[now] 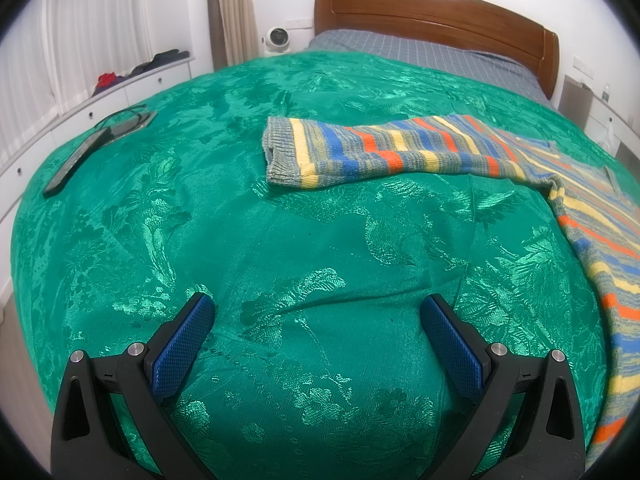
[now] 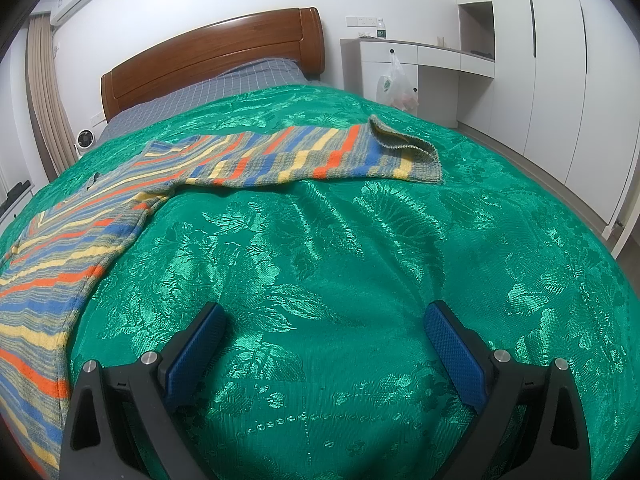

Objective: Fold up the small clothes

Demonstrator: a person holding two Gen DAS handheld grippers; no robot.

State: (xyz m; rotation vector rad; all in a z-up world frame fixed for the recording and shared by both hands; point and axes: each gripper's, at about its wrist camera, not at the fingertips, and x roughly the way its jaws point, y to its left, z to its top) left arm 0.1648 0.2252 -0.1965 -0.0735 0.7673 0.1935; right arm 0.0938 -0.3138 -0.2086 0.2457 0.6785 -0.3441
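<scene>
A striped knit sweater (image 1: pixel 400 148), blue, orange, yellow and grey, lies spread flat on the green bedspread (image 1: pixel 280 240). In the left wrist view one sleeve stretches left with its grey cuff (image 1: pixel 280 152) far ahead, and the body runs down the right edge. In the right wrist view the sweater (image 2: pixel 100 220) has its body at the left and its other sleeve reaching right to a partly turned-up cuff (image 2: pixel 404 148). My left gripper (image 1: pixel 316 312) is open and empty over bare bedspread. My right gripper (image 2: pixel 324 320) is open and empty over the bedspread (image 2: pixel 360 240).
A dark phone-like slab (image 1: pixel 76 160) and a cable lie at the bed's far left. A wooden headboard (image 1: pixel 432 12) and grey checked sheet are at the back. White drawers (image 1: pixel 120 96) stand left; a wardrobe (image 2: pixel 560 60) and a hanging plastic bag (image 2: pixel 396 84) stand right.
</scene>
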